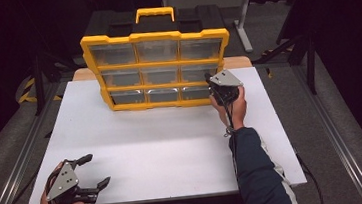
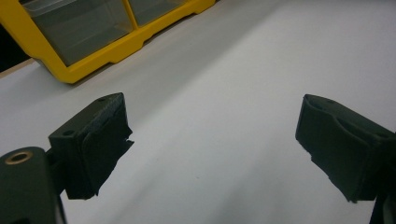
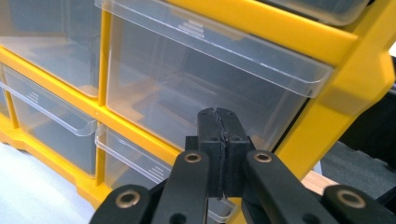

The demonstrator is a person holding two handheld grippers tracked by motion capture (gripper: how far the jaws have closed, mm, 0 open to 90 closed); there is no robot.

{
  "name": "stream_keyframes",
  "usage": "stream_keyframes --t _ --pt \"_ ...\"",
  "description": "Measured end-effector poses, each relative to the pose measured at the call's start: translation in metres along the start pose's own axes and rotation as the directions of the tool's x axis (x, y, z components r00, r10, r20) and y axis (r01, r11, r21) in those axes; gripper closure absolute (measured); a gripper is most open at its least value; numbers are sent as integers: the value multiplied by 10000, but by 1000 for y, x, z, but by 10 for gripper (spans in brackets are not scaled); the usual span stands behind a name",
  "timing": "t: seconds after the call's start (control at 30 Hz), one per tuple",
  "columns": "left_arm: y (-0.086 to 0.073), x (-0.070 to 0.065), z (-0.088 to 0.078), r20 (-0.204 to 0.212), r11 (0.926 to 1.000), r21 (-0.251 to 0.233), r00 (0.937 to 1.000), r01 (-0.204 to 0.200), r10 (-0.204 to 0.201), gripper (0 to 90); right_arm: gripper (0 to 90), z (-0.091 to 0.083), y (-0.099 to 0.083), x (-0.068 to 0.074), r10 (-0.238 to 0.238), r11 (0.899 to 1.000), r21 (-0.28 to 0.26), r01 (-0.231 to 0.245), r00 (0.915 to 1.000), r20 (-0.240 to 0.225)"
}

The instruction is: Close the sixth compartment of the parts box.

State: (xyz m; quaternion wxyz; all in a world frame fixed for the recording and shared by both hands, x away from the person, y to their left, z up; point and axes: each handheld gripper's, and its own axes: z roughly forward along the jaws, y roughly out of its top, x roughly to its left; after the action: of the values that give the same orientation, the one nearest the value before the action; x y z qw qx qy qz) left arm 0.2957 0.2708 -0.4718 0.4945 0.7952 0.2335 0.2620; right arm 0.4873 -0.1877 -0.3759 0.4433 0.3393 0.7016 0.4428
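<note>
A yellow organizer (image 1: pixel 155 36) with clear plastic drawers and a yellow handle stands upright at the back of the white table (image 1: pixel 173 148). My right gripper (image 1: pixel 209 78) is shut with nothing between its jaws. Its tips point at the right column of drawers. In the right gripper view the closed tips (image 3: pixel 217 116) sit just in front of a clear drawer (image 3: pixel 196 79), under its lip and beside the yellow frame (image 3: pixel 327 102). I cannot tell whether they touch it. My left gripper (image 1: pixel 97 169) rests open at the table's near left corner, far from the organizer (image 2: pixel 107 51), its jaws (image 2: pixel 212 140) wide apart over bare table.
A wooden board (image 1: pixel 83 73) pokes out behind the organizer. Black stands (image 1: pixel 39 80) and a white frame (image 1: pixel 244 20) surround the table's far end. The table's right edge (image 1: pixel 276 118) runs beside the person's blue sleeve (image 1: pixel 252 160).
</note>
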Motion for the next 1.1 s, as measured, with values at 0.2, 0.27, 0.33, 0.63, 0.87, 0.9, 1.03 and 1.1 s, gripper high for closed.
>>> stream_keyframes --t 0.2,0.27,0.33,0.63,0.87,0.9,1.03,1.1 --pt "0 0 0 -11 10000 4 10000 4 -4 106 888 -3 1 0 -1 9999 -123 0 10000 -45" --pt "0 0 0 2 10000 6 10000 6 -6 106 883 -5 1 0 47 9997 -229 -50 9999 -137" --pt "0 0 0 -3 10000 17 10000 -20 20 106 878 -7 1 1 20 9996 -287 -25 9999 -171" --pt "0 0 0 -16 10000 28 10000 -35 35 106 852 -13 1 2 20 9990 -447 -31 9997 -251" --pt "0 0 -1 -15 10000 -10 10000 -53 53 106 830 -16 0 5 -3 9990 -436 -16 9990 -454" --pt "0 0 -1 -19 10000 -1 10000 -78 78 106 832 -16 0 5 57 9990 -442 -82 9984 -554" --pt "0 0 -2 -38 9999 -2 9999 -119 119 106 825 -18 1 7 109 9985 -523 -143 9979 -636" --pt "0 0 -2 -48 10000 -32 9999 -94 93 106 822 -18 1 7 106 9985 -538 -140 9980 -629"
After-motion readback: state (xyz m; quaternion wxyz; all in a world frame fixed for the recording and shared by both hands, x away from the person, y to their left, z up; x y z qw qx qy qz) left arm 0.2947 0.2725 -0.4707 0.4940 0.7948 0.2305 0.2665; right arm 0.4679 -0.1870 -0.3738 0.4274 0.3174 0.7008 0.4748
